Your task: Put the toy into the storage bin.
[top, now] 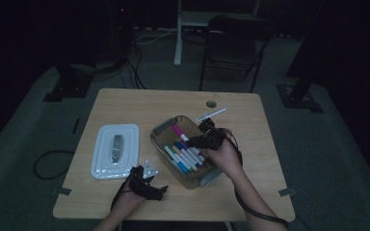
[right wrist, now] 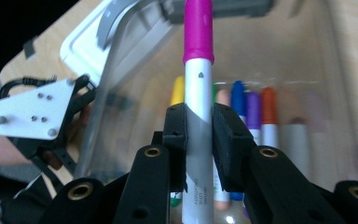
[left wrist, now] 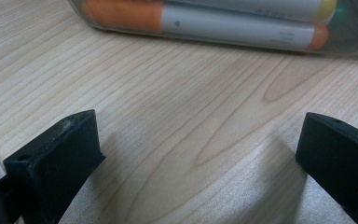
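A clear plastic bin stands mid-table with several coloured markers lying in it. My right gripper hovers over the bin, shut on a white marker with a magenta cap. In the right gripper view the jaws clamp that marker's white barrel, its magenta cap pointing away over the bin's markers. My left gripper rests near the table's front edge, left of the bin. Its jaws stand wide open over bare wood, facing the bin wall and orange-capped markers.
The bin's white lid with a grey handle lies on the table's left part. A white pen-like stick lies beyond the bin, near a round cable hole. A folding chair stands behind the table.
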